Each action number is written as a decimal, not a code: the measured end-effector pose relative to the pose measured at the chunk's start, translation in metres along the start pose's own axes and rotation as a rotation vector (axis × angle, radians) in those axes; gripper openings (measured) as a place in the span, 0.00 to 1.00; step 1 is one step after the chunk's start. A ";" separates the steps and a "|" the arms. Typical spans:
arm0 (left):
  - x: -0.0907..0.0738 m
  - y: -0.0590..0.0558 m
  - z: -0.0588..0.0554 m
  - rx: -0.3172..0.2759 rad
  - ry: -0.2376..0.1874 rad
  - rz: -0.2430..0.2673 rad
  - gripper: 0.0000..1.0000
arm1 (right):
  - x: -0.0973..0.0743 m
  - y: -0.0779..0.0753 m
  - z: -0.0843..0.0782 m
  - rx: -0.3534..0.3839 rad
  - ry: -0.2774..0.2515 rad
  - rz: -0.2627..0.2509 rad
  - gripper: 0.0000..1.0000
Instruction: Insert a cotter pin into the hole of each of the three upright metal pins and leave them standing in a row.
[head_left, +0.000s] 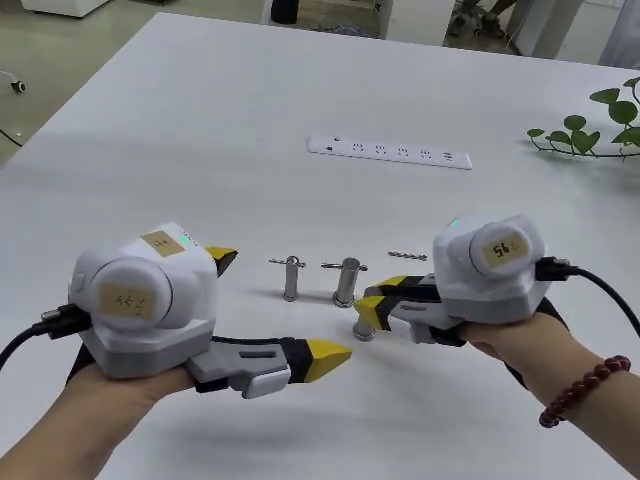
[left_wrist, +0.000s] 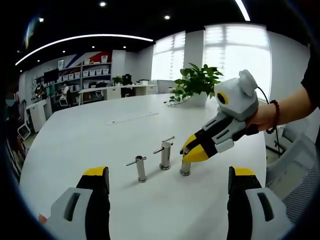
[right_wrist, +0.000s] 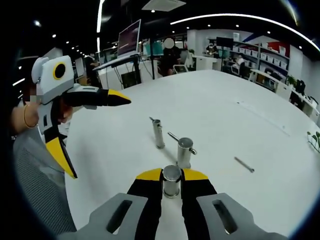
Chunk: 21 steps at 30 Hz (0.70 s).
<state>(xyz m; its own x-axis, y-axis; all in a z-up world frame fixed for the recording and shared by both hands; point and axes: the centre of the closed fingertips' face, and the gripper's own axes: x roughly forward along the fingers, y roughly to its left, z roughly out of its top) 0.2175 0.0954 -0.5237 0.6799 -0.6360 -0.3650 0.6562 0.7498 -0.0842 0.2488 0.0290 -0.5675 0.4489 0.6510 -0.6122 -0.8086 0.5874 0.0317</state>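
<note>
Three metal pins stand upright on the white bench (head_left: 200, 120). The near pin (right_wrist: 171, 181) is clamped between the jaws of the right gripper (right_wrist: 171, 175), which are narrowed onto its shank. Only its flat top and upper shank show. The yellow jaw tips hide the rest, and its cross hole cannot be made out.

The middle pin (right_wrist: 184, 152) stands just beyond it, and the far pin (right_wrist: 158, 133) stands beyond that. The middle cotter pin (head_left: 343, 266) and the far cotter pin (head_left: 285, 262) each pass through the head of their pin. A loose cotter pin (head_left: 407, 256) lies flat on the bench, near the right gripper and apart from the row.

The left gripper (left_wrist: 167, 175) faces the row with its jaws wide and nothing between them.

A power strip (head_left: 388, 151) lies farther back on the bench. A leafy plant (left_wrist: 197, 80) sits in a white pot (left_wrist: 199, 100) at the bench's far edge; in the head view the frame edge cuts it off. The shelf bins (left_wrist: 95, 75) in the background are too small for their contents to be read.
</note>
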 end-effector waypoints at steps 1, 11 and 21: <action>0.000 0.000 0.000 0.002 0.000 0.000 0.99 | 0.000 0.001 0.000 0.002 -0.001 0.001 0.08; 0.001 0.000 -0.001 0.004 0.002 -0.004 0.99 | 0.001 0.008 -0.001 -0.042 -0.004 0.014 0.09; 0.001 -0.002 -0.001 0.010 0.009 -0.010 0.99 | 0.001 0.008 -0.001 -0.030 0.012 -0.010 0.09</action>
<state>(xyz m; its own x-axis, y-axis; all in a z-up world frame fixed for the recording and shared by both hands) 0.2168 0.0934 -0.5253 0.6704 -0.6416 -0.3728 0.6661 0.7417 -0.0787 0.2430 0.0339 -0.5688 0.4521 0.6393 -0.6220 -0.8156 0.5786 0.0019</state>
